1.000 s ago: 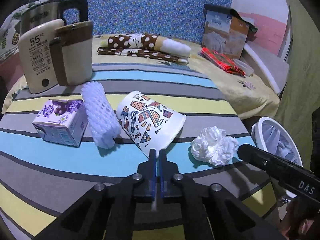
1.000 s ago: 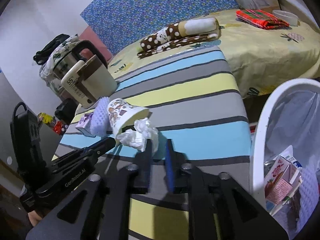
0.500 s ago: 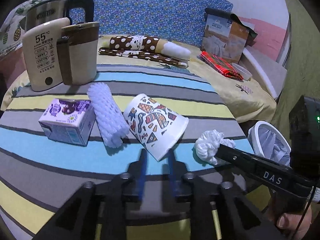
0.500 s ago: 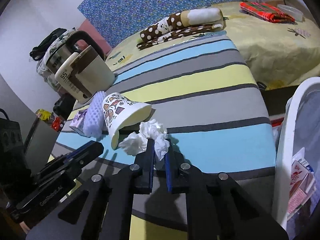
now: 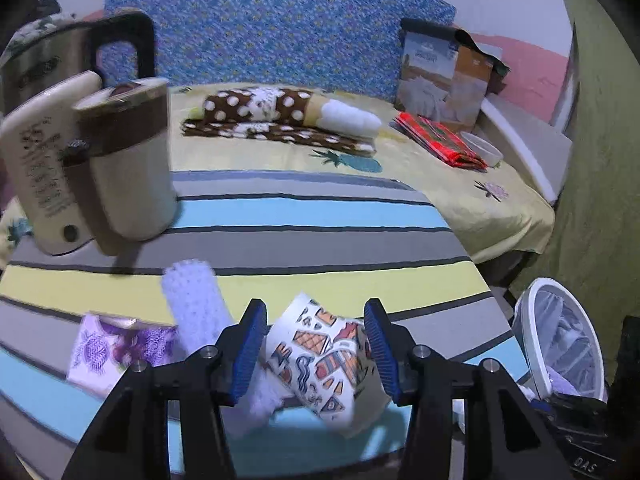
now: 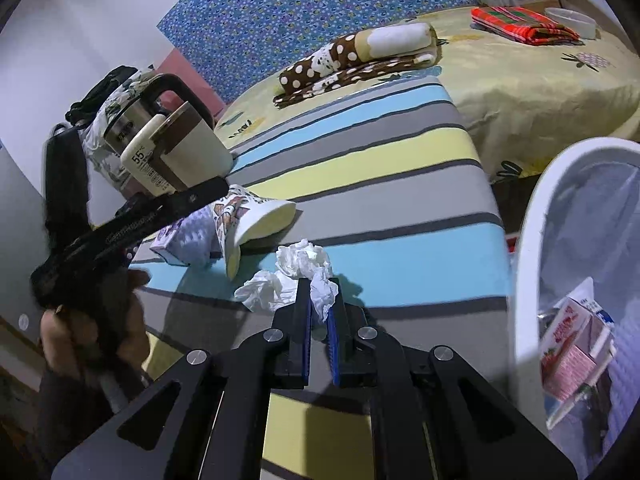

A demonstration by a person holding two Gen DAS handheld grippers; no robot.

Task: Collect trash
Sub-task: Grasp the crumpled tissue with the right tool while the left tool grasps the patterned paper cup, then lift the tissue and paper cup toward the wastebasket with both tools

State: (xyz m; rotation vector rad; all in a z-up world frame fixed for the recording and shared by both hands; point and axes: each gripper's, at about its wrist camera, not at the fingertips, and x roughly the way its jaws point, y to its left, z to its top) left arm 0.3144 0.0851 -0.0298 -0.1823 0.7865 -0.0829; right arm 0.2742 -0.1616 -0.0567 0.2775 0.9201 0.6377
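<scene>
Lying on its side on the striped tablecloth (image 5: 320, 208), the patterned paper cup (image 5: 328, 360) sits between the wide-spread blue pads of the left gripper (image 5: 316, 344), whose jaws have just been opening; whether either pad touches the cup cannot be told from the blurred left wrist view. Just left of the cup lies a white foam net sleeve (image 5: 196, 304), and beside that a purple drink carton (image 5: 120, 344), both blurred. Right gripper (image 6: 319, 312): jaws pressed together, pinching an edge of the crumpled white tissue (image 6: 296, 276), the bulk of which rests on the blue stripe of the cloth near the cup's open mouth. White waste bin (image 6: 532, 264), lined with a translucent bag, stands off the table's right edge; a pink drink carton (image 6: 568, 356) lies inside it. Toward the far left of the table stand a beige and brown kettle (image 5: 120, 160) and, behind it, a steel kettle with black handle (image 5: 48, 64). A hand (image 6: 92, 336) grips the left tool's handle, seen in the right wrist view. Beyond the table: bed with yellow sheet (image 5: 460, 184), polka-dot folded blanket (image 5: 280, 116), red plaid cloth (image 5: 440, 140), blue floral headboard (image 5: 280, 28).
</scene>
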